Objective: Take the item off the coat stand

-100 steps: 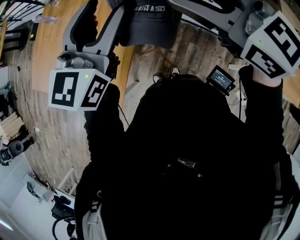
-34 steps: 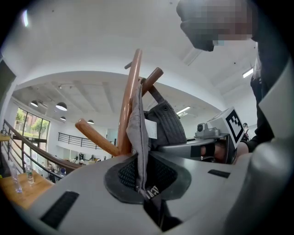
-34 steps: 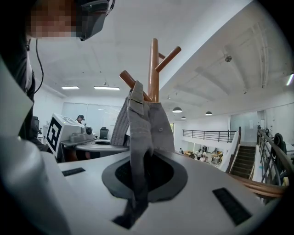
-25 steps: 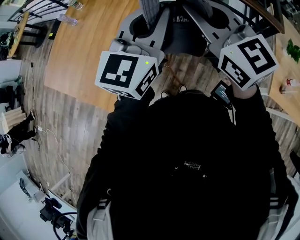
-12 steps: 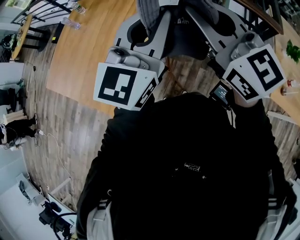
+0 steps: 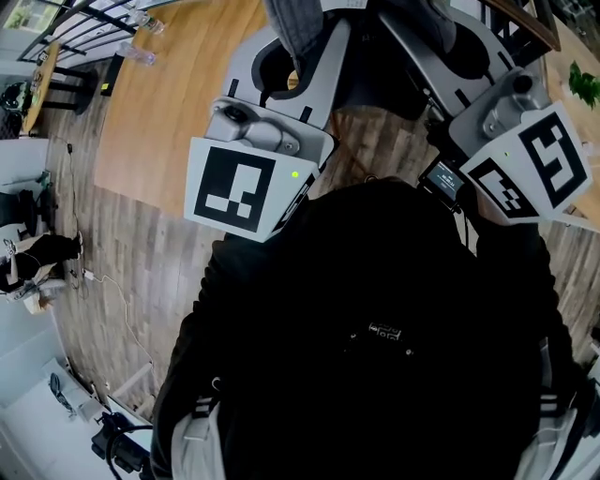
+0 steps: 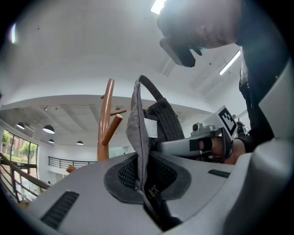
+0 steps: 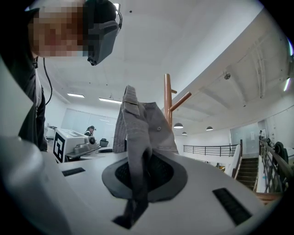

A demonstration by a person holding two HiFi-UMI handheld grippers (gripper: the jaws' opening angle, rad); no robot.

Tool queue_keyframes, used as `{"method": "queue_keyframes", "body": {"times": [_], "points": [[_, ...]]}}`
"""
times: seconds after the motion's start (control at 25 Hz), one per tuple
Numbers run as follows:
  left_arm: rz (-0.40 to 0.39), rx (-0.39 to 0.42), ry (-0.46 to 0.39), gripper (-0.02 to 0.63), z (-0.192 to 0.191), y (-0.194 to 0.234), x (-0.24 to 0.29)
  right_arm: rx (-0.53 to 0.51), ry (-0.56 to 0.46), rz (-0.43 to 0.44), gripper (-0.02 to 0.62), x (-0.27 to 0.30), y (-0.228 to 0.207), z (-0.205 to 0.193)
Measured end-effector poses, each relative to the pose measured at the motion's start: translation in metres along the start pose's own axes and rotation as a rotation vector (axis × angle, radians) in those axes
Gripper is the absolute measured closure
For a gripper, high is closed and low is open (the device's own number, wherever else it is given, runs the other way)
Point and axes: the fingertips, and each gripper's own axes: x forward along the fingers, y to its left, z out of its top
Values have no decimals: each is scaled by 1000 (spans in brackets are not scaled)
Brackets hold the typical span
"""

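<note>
Cloth of the grey cap [image 6: 291,26] is cut off by the head view's top edge, over the wooden counter's [image 6: 178,103] right edge. The person's dark torso [image 6: 375,328] fills the lower frame there and hides the floor below.

The left gripper [image 7: 142,176] pinches a thin fold of the cap [image 7: 139,133] between its pads. A white tag [image 7: 150,128] shows inside the crown, and a dark strap arches over the top. The right gripper [image 8: 138,176] is clamped on another fold of the cap [image 8: 138,128], which stands crumpled above it.

The brown coat stand [image 7: 105,124] rises behind, with a gap beside the cap. In the right gripper view the cap overlaps the stand [image 8: 168,98], so whether they touch is unclear.
</note>
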Motion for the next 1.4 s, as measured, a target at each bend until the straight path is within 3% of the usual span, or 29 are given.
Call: {"method": "queue_keyframes", "body": {"times": [0.48, 0.64, 1.0, 1.4], "points": [[-175, -61, -26, 583, 7, -77, 37, 4, 42, -165, 569, -84, -21, 6], [-254, -75, 19, 583, 1, -108, 64, 36, 68, -212, 569, -115, -47, 8], [-337, -156, 52, 583, -21, -142, 125, 100, 112, -246, 569, -152, -105, -6], [-375, -255, 137, 583, -67, -166, 156, 166, 156, -246, 572, -180, -132, -53]]}}
